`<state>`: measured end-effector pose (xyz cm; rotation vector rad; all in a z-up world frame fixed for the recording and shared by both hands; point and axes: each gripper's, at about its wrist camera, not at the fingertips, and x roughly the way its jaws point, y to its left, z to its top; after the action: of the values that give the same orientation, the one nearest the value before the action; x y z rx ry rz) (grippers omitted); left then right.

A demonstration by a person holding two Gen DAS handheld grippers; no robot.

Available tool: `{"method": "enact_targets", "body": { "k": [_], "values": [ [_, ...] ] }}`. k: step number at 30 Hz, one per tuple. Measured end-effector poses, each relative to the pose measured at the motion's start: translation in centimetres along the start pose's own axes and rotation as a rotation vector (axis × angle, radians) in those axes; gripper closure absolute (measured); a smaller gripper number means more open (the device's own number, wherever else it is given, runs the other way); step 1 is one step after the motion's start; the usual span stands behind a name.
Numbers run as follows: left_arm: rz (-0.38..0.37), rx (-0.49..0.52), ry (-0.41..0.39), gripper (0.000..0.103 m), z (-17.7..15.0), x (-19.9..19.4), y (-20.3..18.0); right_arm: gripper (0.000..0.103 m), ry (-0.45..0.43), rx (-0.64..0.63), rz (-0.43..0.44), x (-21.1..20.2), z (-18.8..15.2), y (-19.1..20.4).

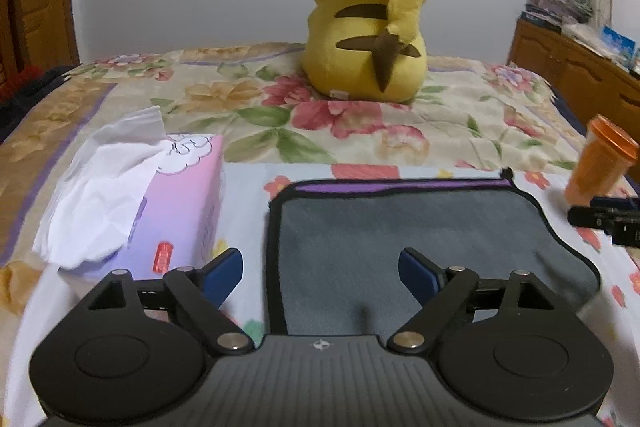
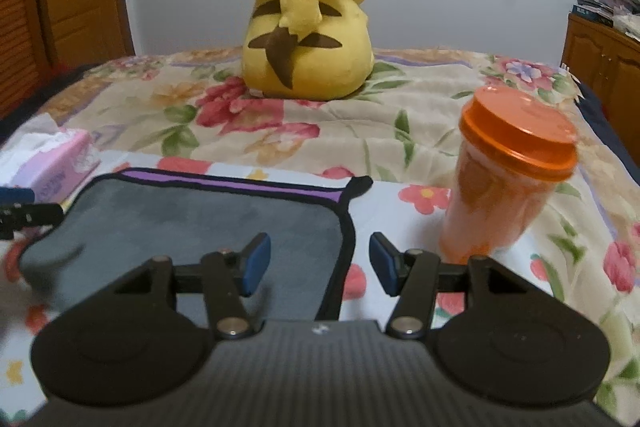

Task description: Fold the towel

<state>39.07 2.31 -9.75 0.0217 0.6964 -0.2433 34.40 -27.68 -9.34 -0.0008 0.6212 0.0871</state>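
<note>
A grey towel [image 1: 400, 231] with black trim lies folded on the floral sheet, a purple strip showing along its far edge; it also shows in the right wrist view [image 2: 192, 223]. My left gripper [image 1: 320, 271] is open and empty, straddling the towel's near left edge. My right gripper [image 2: 319, 263] is open and empty over the towel's near right edge. The right gripper's tip shows at the right in the left wrist view [image 1: 608, 219]. The left gripper's tip shows at the left in the right wrist view [image 2: 24, 215].
A pink tissue box [image 1: 176, 211] stands left of the towel. An orange lidded cup [image 2: 508, 179] stands right of it. A yellow Pikachu plush [image 1: 368, 23] sits farther back on the bed. A wooden cabinet [image 1: 580, 75] is at the right, a door at the left.
</note>
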Motion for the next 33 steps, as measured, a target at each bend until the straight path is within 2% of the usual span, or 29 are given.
{"method": "enact_targets", "body": {
  "k": [6, 8, 10, 12, 14, 24, 33],
  "values": [
    [-0.001, 0.041, -0.003, 0.009, -0.9, -3.1, -1.7, 0.041, -0.016, -0.003, 0.008, -3.2, -0.2, 1.0],
    [-0.003, 0.053, -0.009, 0.007, -1.0, -4.4, -2.2, 0.034, -0.024, 0.006, 0.014, -4.4, -0.2, 1.3],
    [0.002, 0.071, -0.021, 0.005, -1.1, -5.8, -2.8, 0.014, -0.033, 0.014, 0.016, -5.5, -0.3, 1.5],
    [0.006, 0.081, -0.037, 0.002, -1.1, -7.1, -3.3, 0.004, -0.054, 0.014, 0.011, -6.9, -0.4, 1.9],
    [0.020, 0.091, -0.055, 0.000, -1.2, -8.4, -3.7, 0.000, -0.064, 0.017, 0.016, -8.0, -0.4, 2.1],
    [0.048, 0.114, -0.082, 0.000, -0.9, -14.1, -6.1, 0.000, -0.096, 0.008, -0.028, -13.0, -0.6, 2.7],
    [0.051, 0.122, -0.128, 0.000, -1.0, -20.1, -7.9, 0.000, -0.159, 0.020, -0.011, -19.0, -0.7, 3.8]
  ]
}}
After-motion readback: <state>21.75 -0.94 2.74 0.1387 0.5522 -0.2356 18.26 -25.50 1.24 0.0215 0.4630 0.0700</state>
